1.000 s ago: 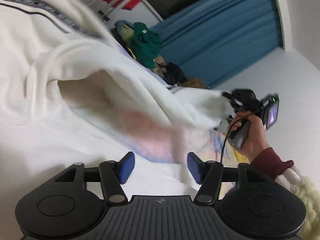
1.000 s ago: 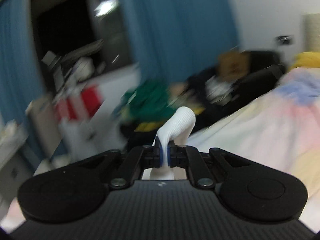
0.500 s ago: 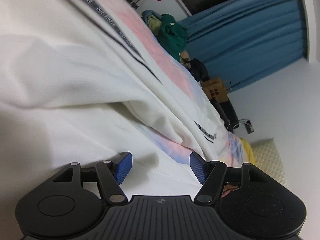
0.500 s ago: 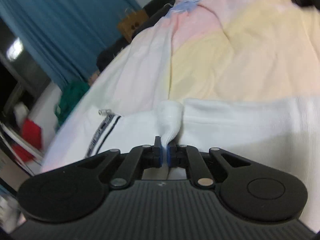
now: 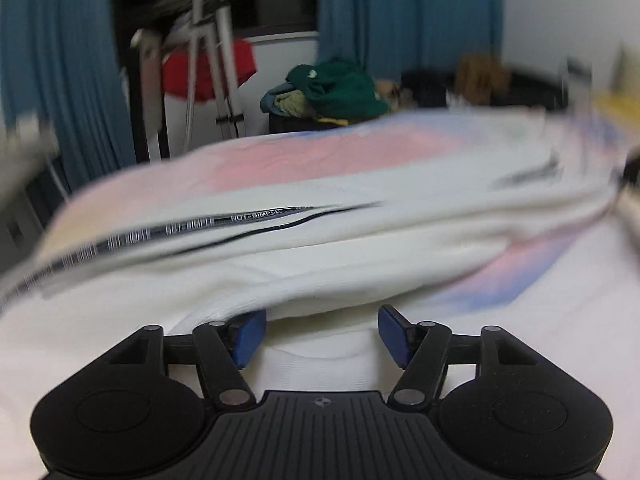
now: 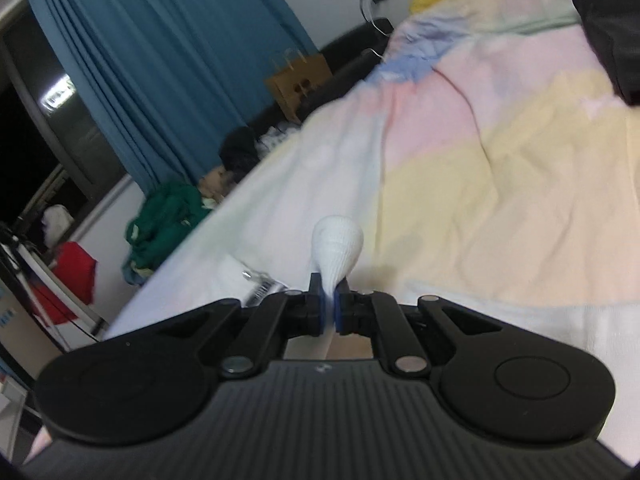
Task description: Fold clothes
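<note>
Here the right gripper [image 6: 329, 312] has its fingers clamped on a bunched tip of the white ribbed knit garment [image 5: 360, 248]; the left gripper [image 5: 320, 334] has its fingers spread apart over the same garment, which lies across the pastel patchwork bed [image 6: 500, 184], with the green clothes heap [image 5: 340, 88] beyond

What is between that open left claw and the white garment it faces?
Nothing visible. The left gripper is open right at the white garment, whose fold lies between its blue pads. The right gripper already pinches a bunch of it.
</note>
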The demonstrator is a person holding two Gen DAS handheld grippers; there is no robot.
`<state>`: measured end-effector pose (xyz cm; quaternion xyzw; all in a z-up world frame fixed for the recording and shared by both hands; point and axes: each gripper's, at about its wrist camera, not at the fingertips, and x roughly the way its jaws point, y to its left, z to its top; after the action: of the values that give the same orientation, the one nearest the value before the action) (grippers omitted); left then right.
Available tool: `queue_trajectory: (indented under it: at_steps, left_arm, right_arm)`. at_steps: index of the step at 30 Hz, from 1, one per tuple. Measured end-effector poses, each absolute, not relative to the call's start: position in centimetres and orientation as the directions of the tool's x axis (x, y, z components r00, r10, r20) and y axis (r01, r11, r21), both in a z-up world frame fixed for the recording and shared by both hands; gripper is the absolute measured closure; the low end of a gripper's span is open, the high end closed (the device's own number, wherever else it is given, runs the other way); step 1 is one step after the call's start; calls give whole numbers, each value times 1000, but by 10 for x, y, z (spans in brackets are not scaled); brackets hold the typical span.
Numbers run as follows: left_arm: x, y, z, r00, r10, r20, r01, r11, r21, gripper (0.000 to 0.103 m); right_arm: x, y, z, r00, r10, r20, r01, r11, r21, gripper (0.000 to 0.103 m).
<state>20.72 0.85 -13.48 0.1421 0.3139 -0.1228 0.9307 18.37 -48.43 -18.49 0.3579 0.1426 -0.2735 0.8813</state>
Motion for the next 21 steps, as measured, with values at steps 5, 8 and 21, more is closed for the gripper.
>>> queue_trajectory:
  at_steps: [5,8,21]
  left_arm:
    - [216,-39,-167,810,-66,-582,356,844,400,41]
    - [225,-38,-175,819,-52,-572,327,861,390,73]
    - [172,21,-93,812,-182,-555,351,911,214,103]
  right_arm:
    - [187,-476,-191,798,-393,-457,598,612,518,95]
    - [187,-474,-190,799,-395,-454,597,613,518,95]
    - [178,-484,-178,837,-356,-415,546,579,605,95]
